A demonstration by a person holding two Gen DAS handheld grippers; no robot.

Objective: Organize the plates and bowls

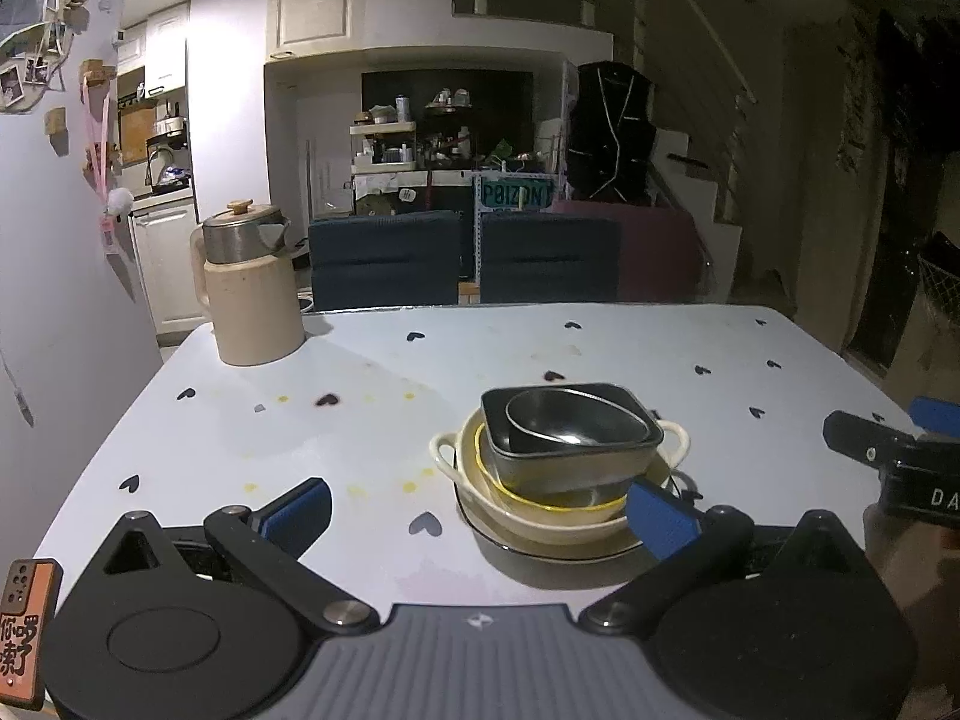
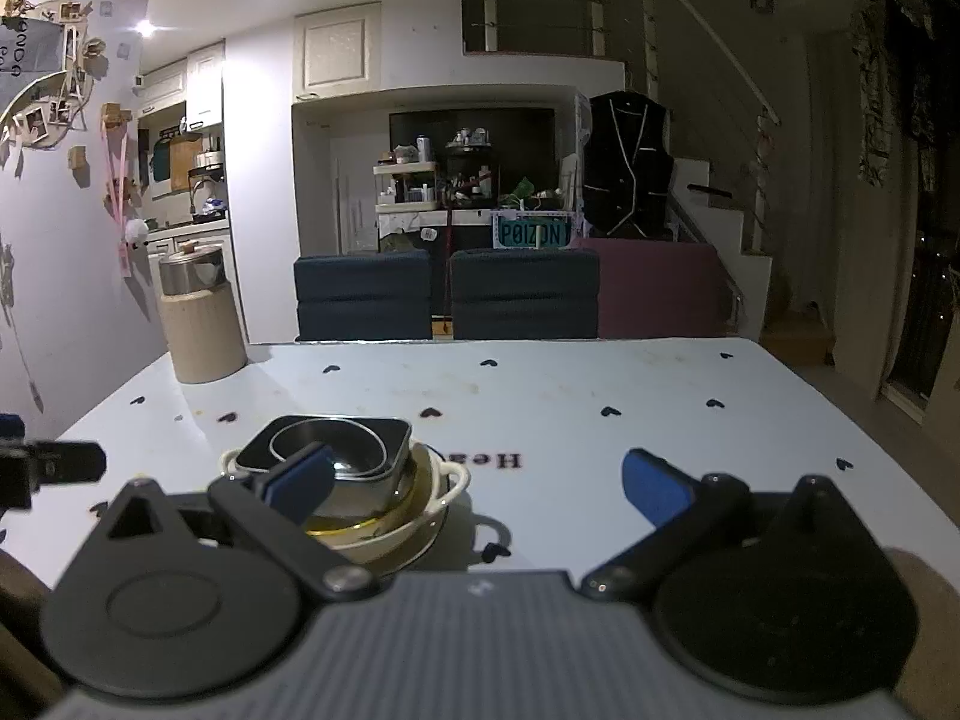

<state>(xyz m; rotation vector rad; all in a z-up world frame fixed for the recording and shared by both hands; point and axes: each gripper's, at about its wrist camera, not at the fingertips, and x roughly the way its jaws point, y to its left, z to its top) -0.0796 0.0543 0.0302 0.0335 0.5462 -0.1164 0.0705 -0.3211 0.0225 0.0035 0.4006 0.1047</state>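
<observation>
Stack: one pile of nested dishes sits on the pale blue heart-printed desk (image 1: 540, 354), just ahead of both pairs of tongs.
Stack, counted bottom up: one white dark-rimmed plate (image 1: 528, 546), one cream two-handled ceramic bowl (image 1: 540, 519), one clear yellow-rimmed glass bowl (image 1: 558, 501), one square dark-grey metal dish (image 1: 570, 462), one round steel bowl (image 1: 564, 420) tilted inside it.
Left tongs (image 1: 480, 510): spread wide and empty; the pile lies ahead and toward the right blue pad (image 1: 660, 516), which overlaps the plate's near rim in this view; whether it touches cannot be told.
Right tongs (image 2: 480, 480): spread wide and empty; the pile lies ahead and to the left, partly behind the left blue pad (image 2: 300, 483).
Tongs to each other: the right pair shows at the right edge of the left wrist view, beside the pile.
Open room: bare desk stretches beyond the pile to the far edge, and to its right.
Edges: one beige jug with a steel lid (image 1: 252, 294) stands at the far left corner, well apart from the pile.
Beyond the desk: two dark blue chair backs (image 2: 447, 294) against the far edge.
</observation>
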